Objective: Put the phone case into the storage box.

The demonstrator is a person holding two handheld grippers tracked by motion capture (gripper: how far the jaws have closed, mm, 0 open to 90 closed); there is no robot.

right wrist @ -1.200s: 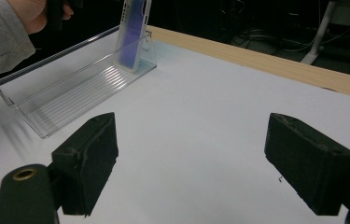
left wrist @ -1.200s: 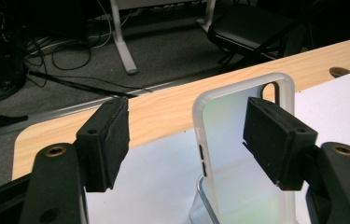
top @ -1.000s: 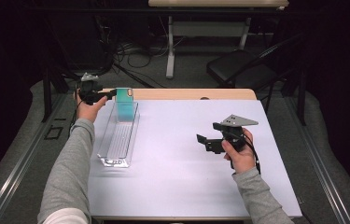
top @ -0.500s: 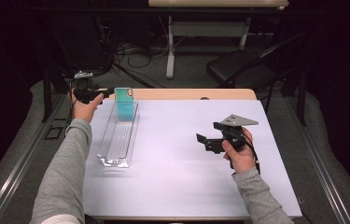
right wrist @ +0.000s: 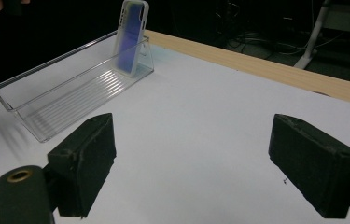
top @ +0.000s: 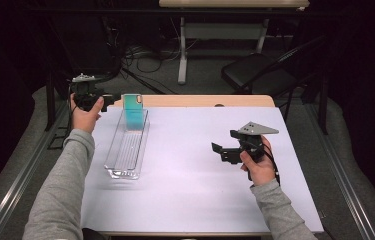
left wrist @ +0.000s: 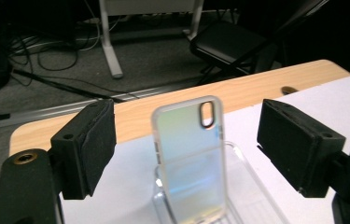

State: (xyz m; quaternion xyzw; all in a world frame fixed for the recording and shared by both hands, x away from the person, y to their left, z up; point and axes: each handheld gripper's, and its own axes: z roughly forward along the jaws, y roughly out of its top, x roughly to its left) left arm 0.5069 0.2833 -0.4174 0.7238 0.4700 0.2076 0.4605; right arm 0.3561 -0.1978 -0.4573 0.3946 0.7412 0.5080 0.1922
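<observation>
A person sat at the near edge of a white-topped bench (top: 200,190), both grey sleeves reaching forward, a hand-held gripper in each hand.

Nearest, on the person's right, the right gripper (top: 227,152) hung just above the bare middle of the bench, well apart from everything else. Its jaws were spread wide with nothing between them, and it pointed across toward the tray, which suggested it was simply waiting its turn.

Farther in, toward the left side, lay a long clear plastic tray (top: 125,150), its length running away from the person. Its ribbed floor was bare along most of that length.

At the tray's far end stood a phone case (left wrist: 189,158), translucent with a bluish, iridescent sheen (its camera cut-out at the top). It stood almost upright, leaning back against the tray's end wall, most likely propped so that its edges were easy to reach.

Just beyond and to the left of it, past the bench's edge, the left gripper (top: 110,100) was held level with the case. Its jaws were released, one on either side of the case as its own camera saw it, but not touching it.

Beyond the white surface ran a strip of bare wood, then a dark floor with loose cables (top: 130,55), a black chair (top: 255,72) and a white table leg (top: 182,55).
</observation>
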